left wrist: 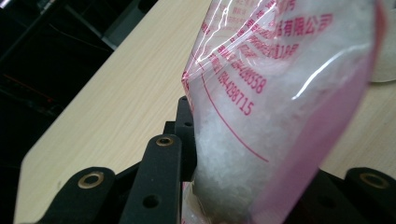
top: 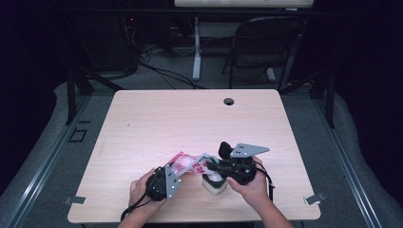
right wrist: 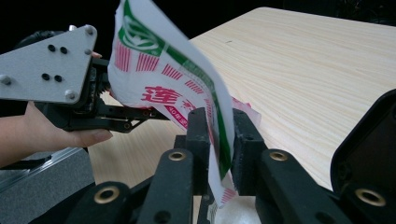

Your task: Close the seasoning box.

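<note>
High view: bag (top: pixel 186 164) of white powder.

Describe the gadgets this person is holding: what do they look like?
Each hand holds a black tool. The left tool and right tool each carry a grey three-cornered plate on top, dotted with screws and holes. Their jaws are flat black bars joined by brass-ringed pivots. A black cable trails from the right tool toward the table's near edge. No sleeves are visible on the forearms.
</note>
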Demonstrator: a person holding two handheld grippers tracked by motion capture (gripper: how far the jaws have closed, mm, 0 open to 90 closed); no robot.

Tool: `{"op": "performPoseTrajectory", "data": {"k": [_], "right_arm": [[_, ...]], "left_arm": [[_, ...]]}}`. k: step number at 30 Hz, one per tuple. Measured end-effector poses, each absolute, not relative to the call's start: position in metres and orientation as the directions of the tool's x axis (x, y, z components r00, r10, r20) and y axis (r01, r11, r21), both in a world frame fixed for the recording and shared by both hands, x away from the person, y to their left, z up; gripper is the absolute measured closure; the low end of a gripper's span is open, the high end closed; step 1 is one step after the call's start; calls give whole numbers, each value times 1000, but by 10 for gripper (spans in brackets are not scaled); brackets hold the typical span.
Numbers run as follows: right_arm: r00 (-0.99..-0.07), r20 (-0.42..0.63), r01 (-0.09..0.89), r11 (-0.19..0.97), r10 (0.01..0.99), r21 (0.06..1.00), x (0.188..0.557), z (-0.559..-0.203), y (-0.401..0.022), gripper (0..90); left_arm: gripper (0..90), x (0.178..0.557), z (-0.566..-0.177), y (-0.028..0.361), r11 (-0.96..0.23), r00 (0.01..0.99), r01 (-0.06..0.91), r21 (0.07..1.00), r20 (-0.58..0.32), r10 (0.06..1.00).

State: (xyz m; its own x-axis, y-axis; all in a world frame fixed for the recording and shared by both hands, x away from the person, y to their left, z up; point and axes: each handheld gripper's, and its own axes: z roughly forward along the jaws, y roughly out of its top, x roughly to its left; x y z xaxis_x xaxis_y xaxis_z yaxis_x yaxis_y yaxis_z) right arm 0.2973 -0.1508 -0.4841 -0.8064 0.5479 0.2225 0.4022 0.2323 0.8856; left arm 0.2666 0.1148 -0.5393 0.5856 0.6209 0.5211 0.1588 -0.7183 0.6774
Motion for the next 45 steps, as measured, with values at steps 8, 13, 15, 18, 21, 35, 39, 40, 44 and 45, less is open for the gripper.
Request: {"op": "performPoseTrajectory", "data": {"k": [8, 13, 15, 18, 21, 35, 39, 40, 44, 45], "right_arm": [[-811, 224, 395, 223, 541, 891, 297, -484, -151, 686], [-812, 223, 390, 218, 540, 895, 296, -482, -154, 639], [-810, 225, 392, 216, 541, 894, 296, -482, -155, 631], [-810, 224, 388, 210, 541, 897, 296, -482, -155, 621], [-810, 225, 388, 207, 542, 898, 295, -482, -155, 621], [-810, 218, 380, 204, 544, 902, 292, -480, -160, 620], [-807, 217, 379, 200, 550, 903, 291, -480, -162, 619], [-806, 216, 378, 199, 551, 904, 291, -479, -162, 619], [-807, 218, 381, 202, 548, 902, 292, -480, -161, 616], [-808, 215, 380, 207, 549, 902, 292, -480, -160, 615]], "left_arm": [[757, 270, -543, 119, -677, 619, 200, 708, 445, 648], [756, 275, -547, 122, -632, 643, 242, 736, 366, 673], [757, 276, -548, 124, -622, 655, 255, 740, 340, 675], [756, 279, -551, 127, -601, 665, 276, 750, 303, 683], [757, 281, -552, 131, -564, 669, 302, 769, 251, 700], [757, 295, -557, 148, -446, 656, 402, 799, 88, 749], [757, 299, -559, 154, -405, 649, 443, 800, 25, 761], [757, 300, -559, 156, -396, 647, 453, 799, 11, 763], [762, 302, -560, 160, -376, 640, 478, 794, -22, 768], [764, 302, -560, 160, -370, 637, 479, 796, -25, 770]]}}
